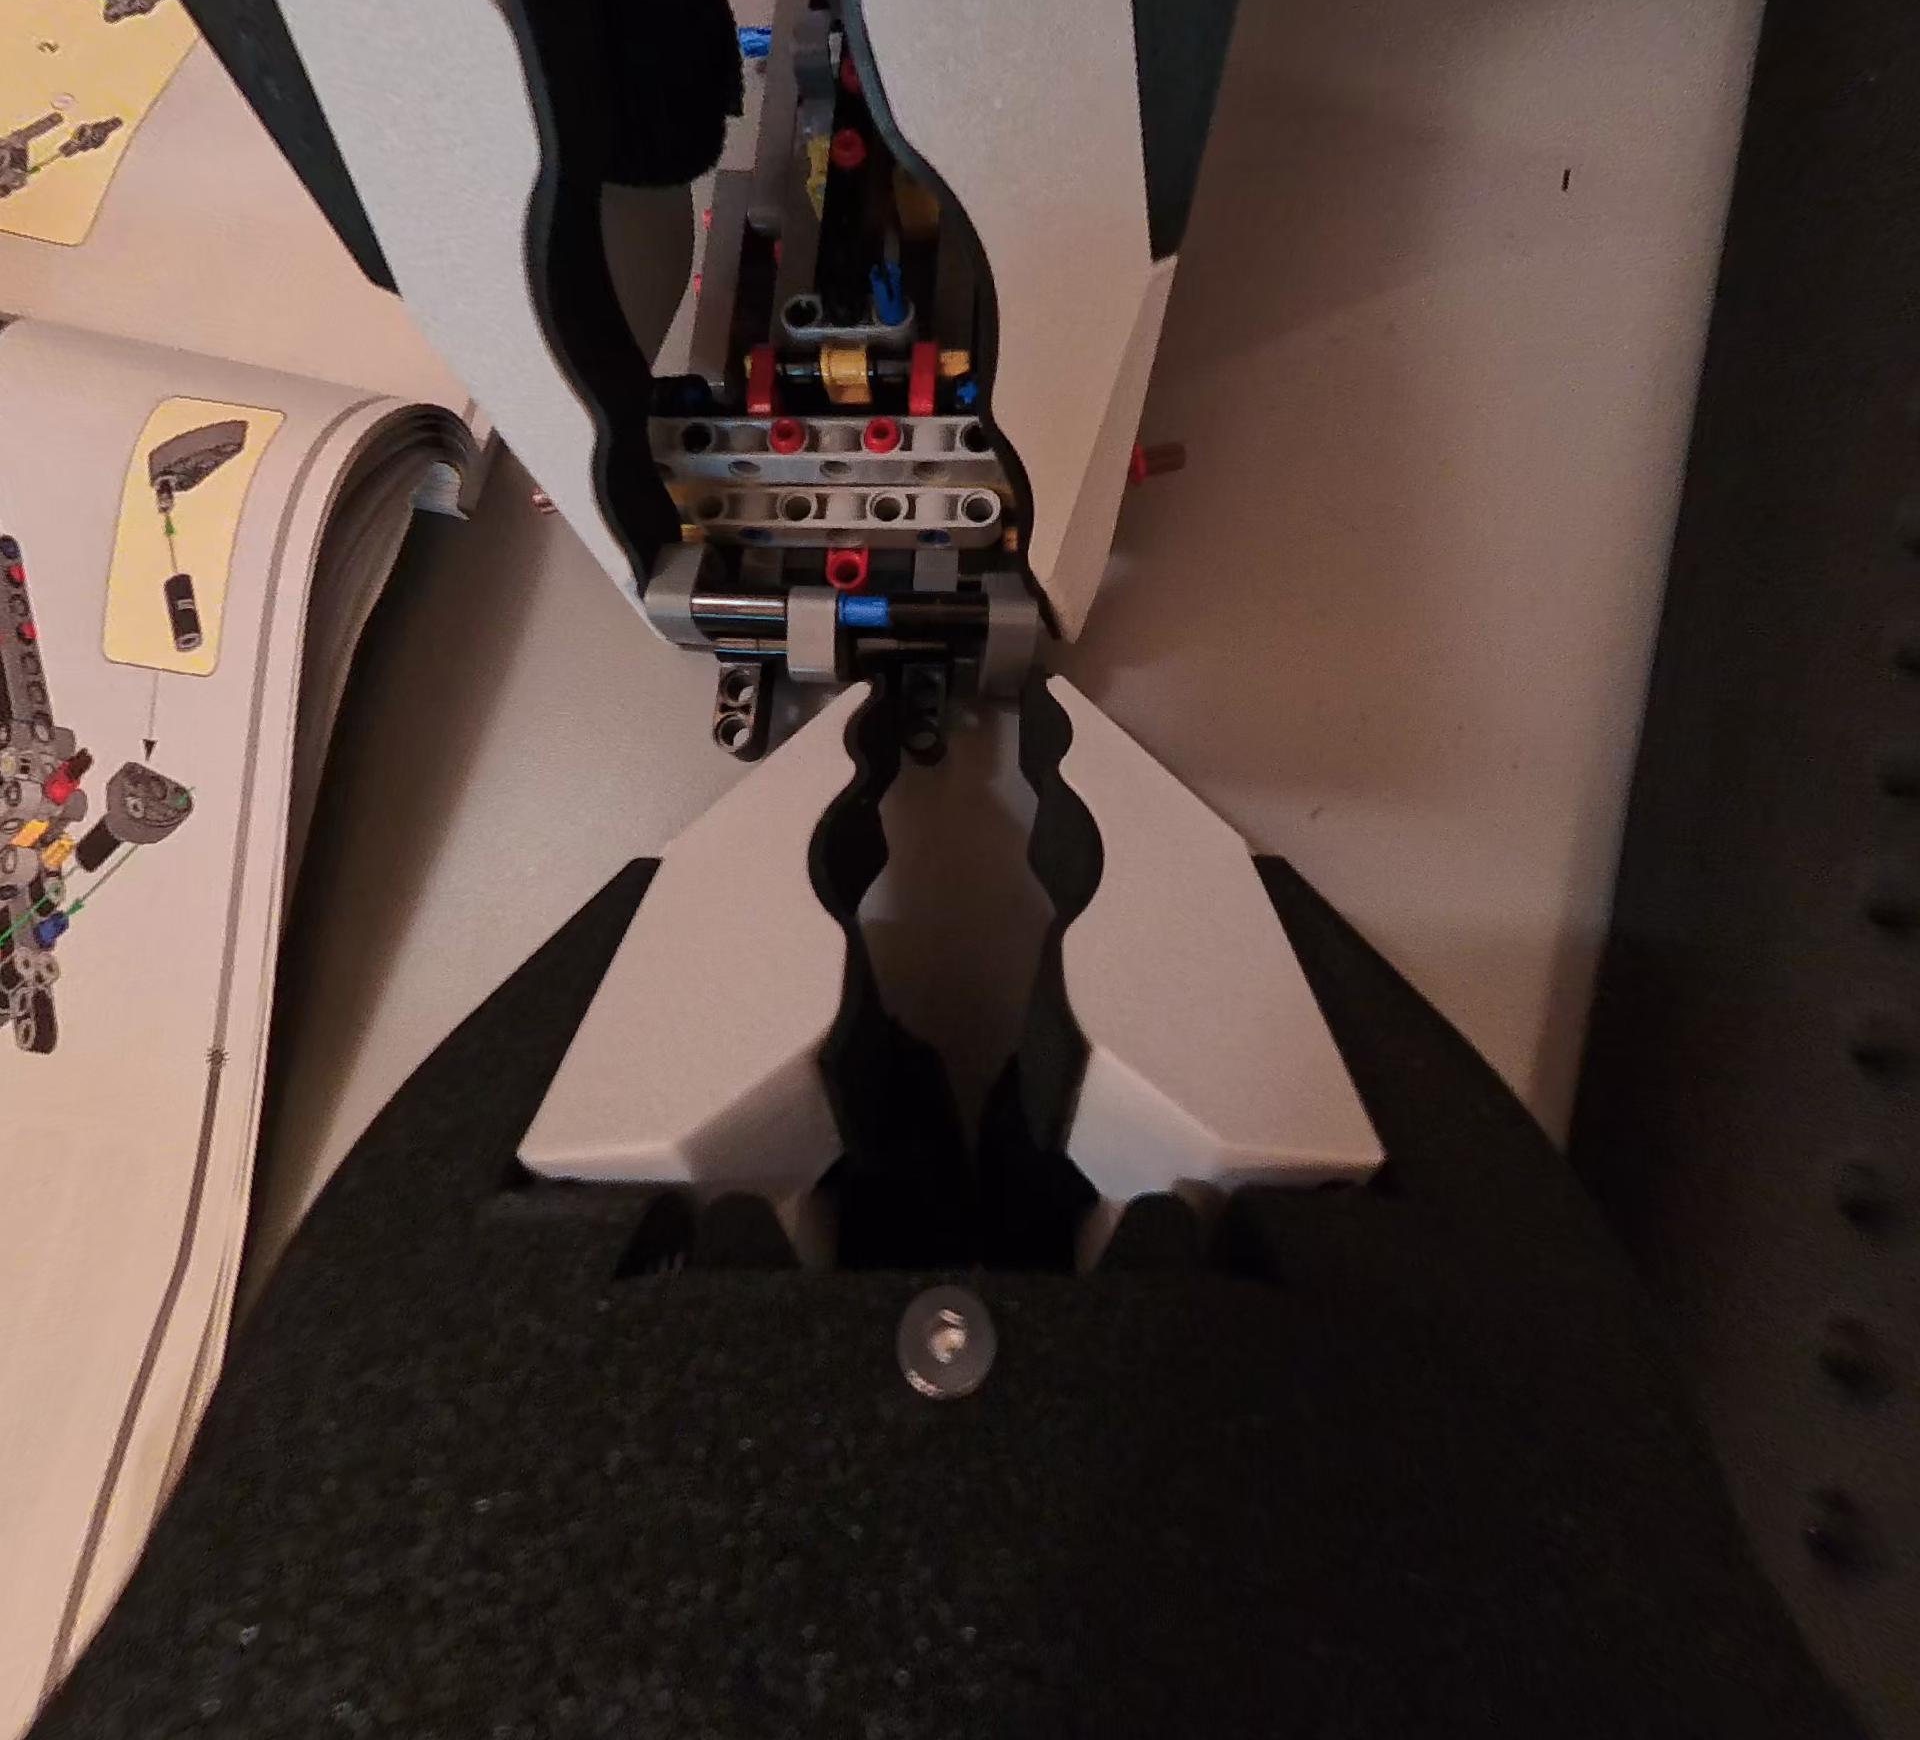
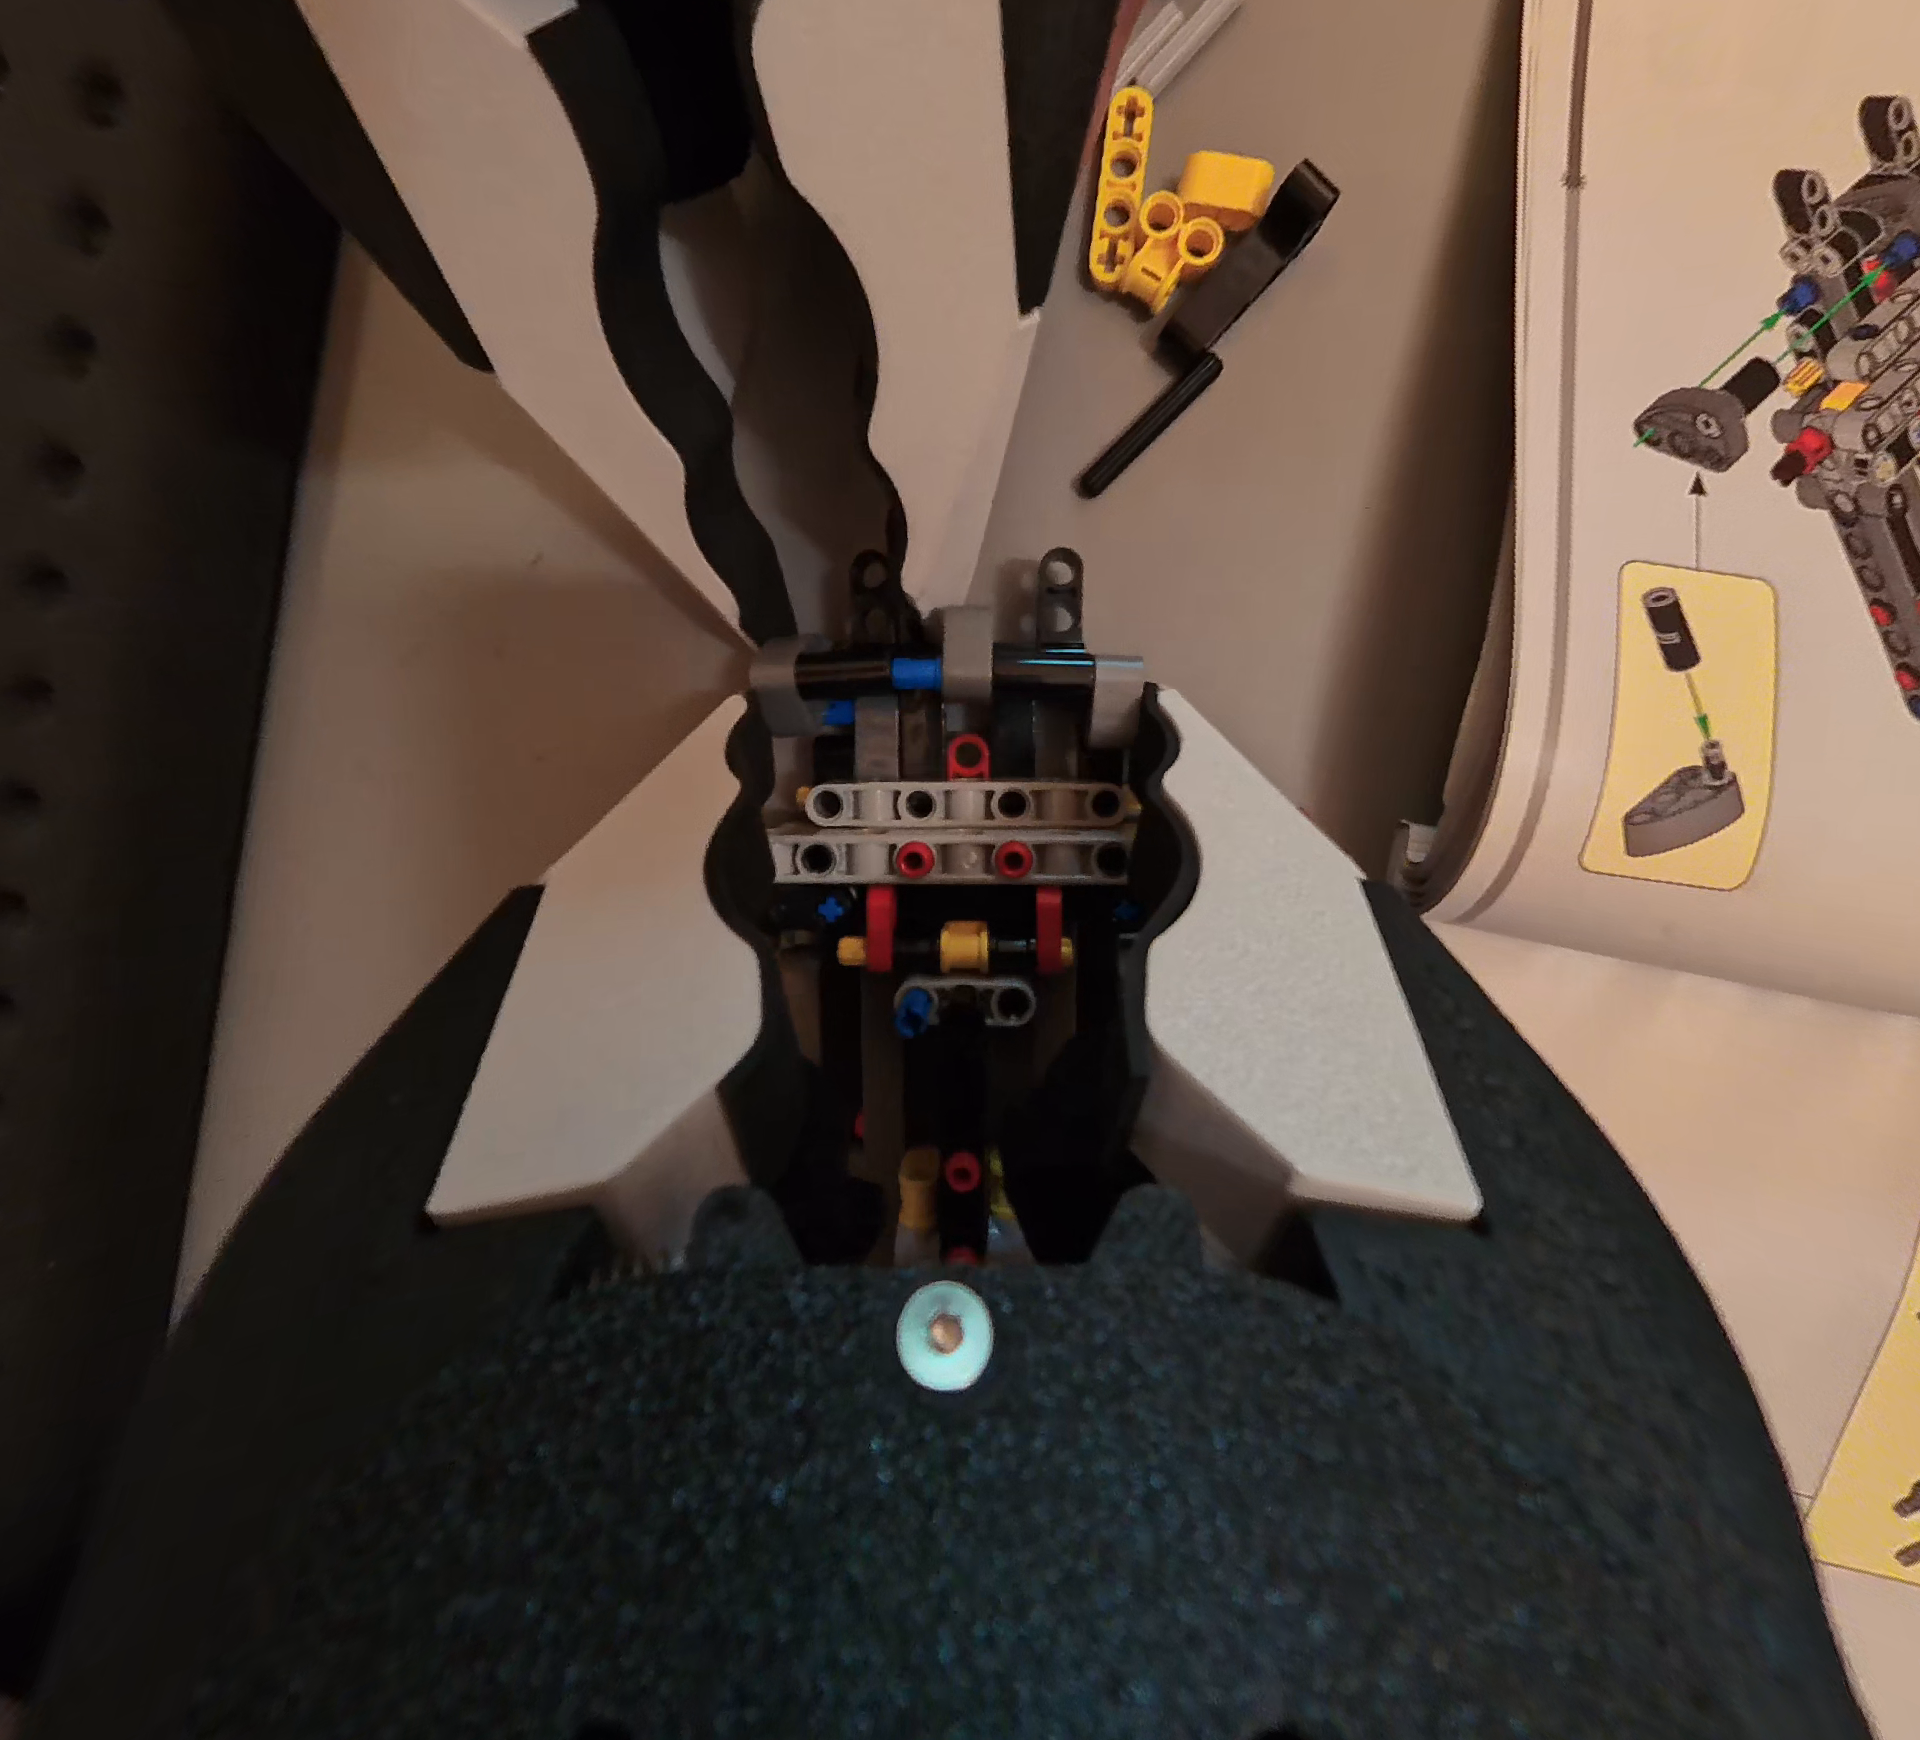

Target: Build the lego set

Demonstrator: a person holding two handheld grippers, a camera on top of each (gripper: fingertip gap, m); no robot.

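The lego assembly (image 2: pixel 961 849) of grey beams with red, blue and yellow pins sits between the two grippers above the pale bench (image 1: pixel 1351 547). The right gripper (image 2: pixel 961 745) grasps its sides. The left gripper (image 1: pixel 951 703) meets its far end with fingers nearly together; whether it pinches a part I cannot tell. Loose yellow pieces (image 2: pixel 1169 210) and a black piece (image 2: pixel 1247 267) lie far right, beside the open instruction booklet (image 2: pixel 1714 340).

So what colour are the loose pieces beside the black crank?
Yellow pieces, clearest in the right wrist view.
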